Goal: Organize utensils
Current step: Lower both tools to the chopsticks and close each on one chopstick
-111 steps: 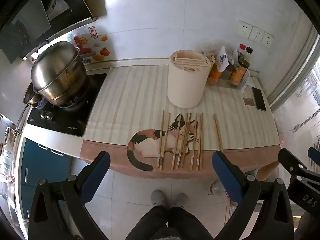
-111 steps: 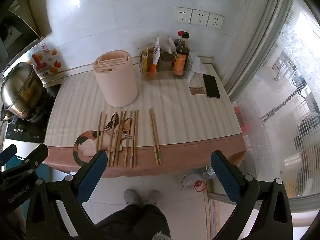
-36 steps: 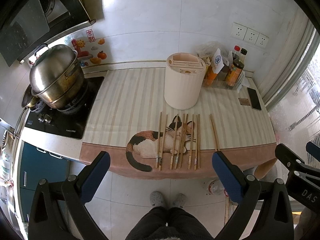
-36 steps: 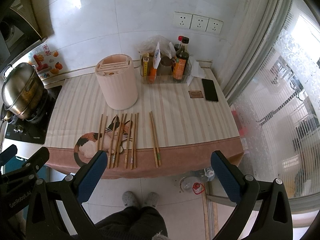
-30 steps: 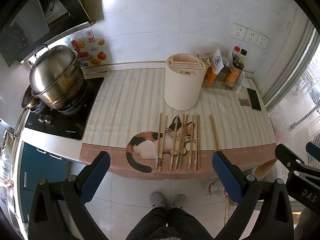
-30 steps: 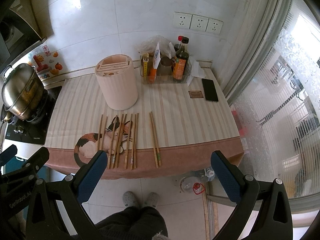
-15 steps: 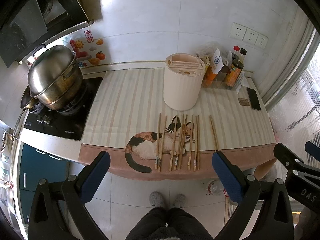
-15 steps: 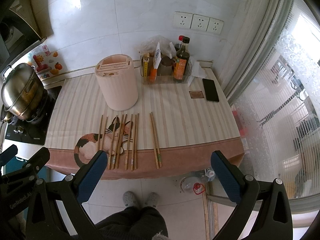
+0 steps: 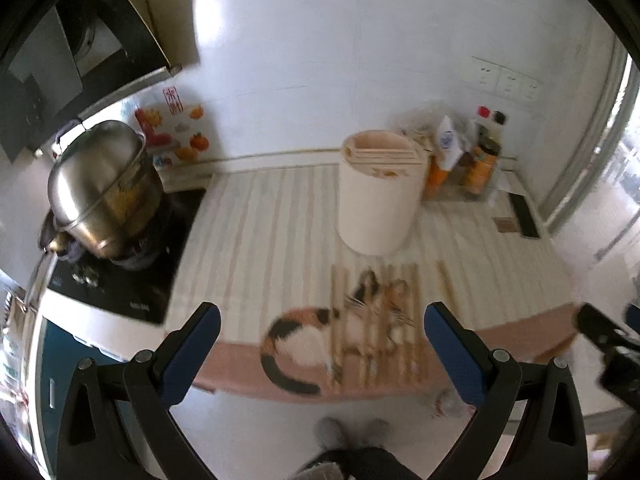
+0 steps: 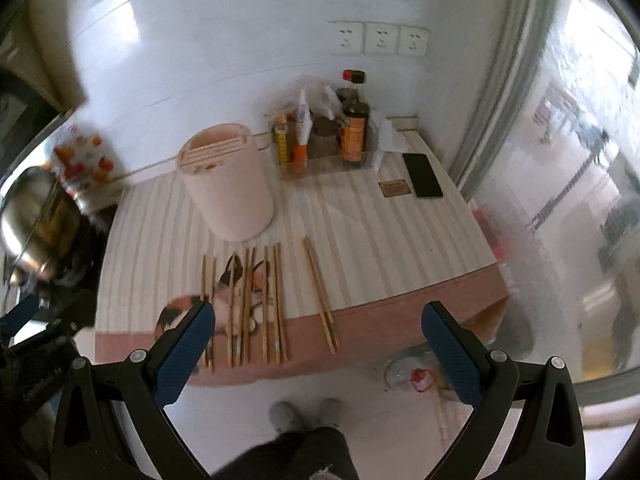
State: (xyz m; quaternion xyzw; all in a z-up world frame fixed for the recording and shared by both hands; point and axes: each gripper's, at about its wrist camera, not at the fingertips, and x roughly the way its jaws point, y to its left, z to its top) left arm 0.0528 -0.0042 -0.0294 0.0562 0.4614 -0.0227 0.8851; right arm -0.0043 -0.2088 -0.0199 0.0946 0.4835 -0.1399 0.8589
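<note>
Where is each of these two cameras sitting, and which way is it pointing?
Left wrist view: on the left gripper, held off the counter's near edge, facing the wall; its open blue-padded fingers frame the chopsticks, and the person's feet show below.
Right wrist view: on the right gripper, further right, facing the same way; open fingers, the person's legs and feet below.
Both show the cream utensil holder, the cat mat, the steel pot, and each other's gripper at the frame edge.
</note>
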